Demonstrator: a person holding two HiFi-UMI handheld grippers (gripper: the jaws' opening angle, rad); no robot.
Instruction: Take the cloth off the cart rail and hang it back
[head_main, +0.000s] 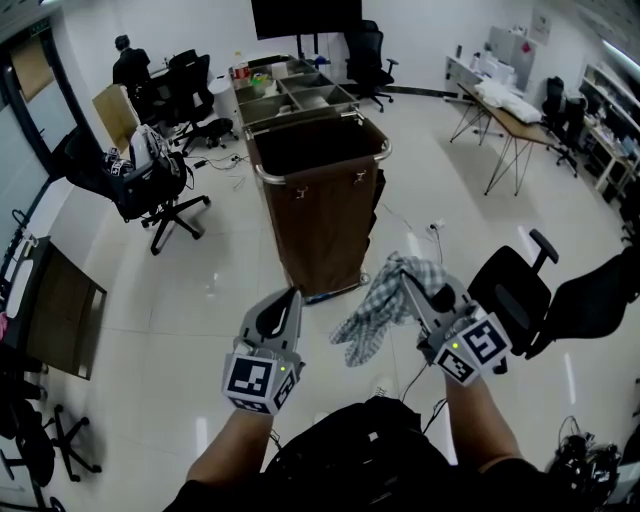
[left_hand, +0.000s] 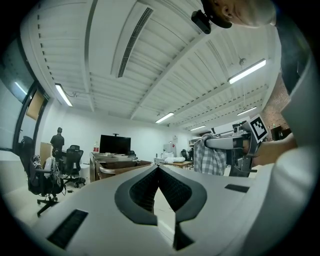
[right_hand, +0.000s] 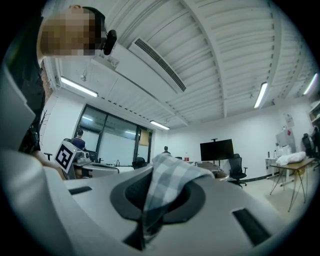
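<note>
Office floor (head_main: 225, 255), cart (head_main: 318, 200) seen whole overhead, right claw (head_main: 410, 288) pinching cloth (right_hand: 167, 182)

Head view steeply down, gripper views level, all seemingly sharing cart (head_main: 320, 220)

Both forearms are stretched forward side by side, the grey two-jaw left gripper (head_main: 291, 296) being pointed level with its jaws pressed together on nothing, while the grey two-jaw right gripper (head_main: 408, 280) is clamped on a grey-and-white checked cloth (head_main: 378, 305).

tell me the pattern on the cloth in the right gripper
Grey-and-white check on the cloth, clearest in the head view.
</note>
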